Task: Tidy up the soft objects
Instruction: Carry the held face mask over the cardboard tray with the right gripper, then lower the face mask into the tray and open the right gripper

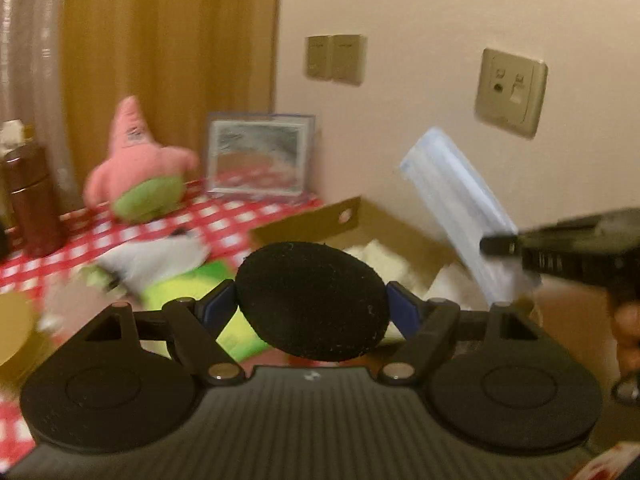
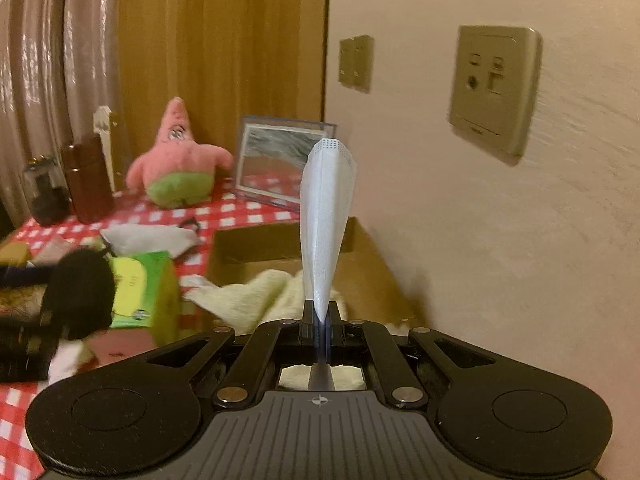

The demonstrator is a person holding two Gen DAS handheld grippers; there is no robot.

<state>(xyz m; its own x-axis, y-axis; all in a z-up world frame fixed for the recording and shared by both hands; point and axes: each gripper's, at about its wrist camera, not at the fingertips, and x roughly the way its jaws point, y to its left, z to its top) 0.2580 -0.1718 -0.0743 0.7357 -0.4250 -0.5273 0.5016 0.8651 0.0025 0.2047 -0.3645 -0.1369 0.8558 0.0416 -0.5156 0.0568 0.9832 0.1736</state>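
Pads of the left gripper (image 1: 312, 300) pinch a round black sponge (image 1: 312, 300); the right gripper (image 2: 320, 320) is clamped shut on a pale blue face mask (image 2: 326, 208). Both hang just over the cardboard box (image 2: 256, 246) holding a cream cloth (image 2: 256, 296). Best lower each inside the walls before letting go; the pink starfish plush (image 2: 180, 160) waits beyond

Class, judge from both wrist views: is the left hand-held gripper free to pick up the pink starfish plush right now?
Probably not. The left hand-held gripper already has a black round pad between its fingers, so nothing else fits. The pink starfish plush sits unobstructed at the back of the checked tablecloth.
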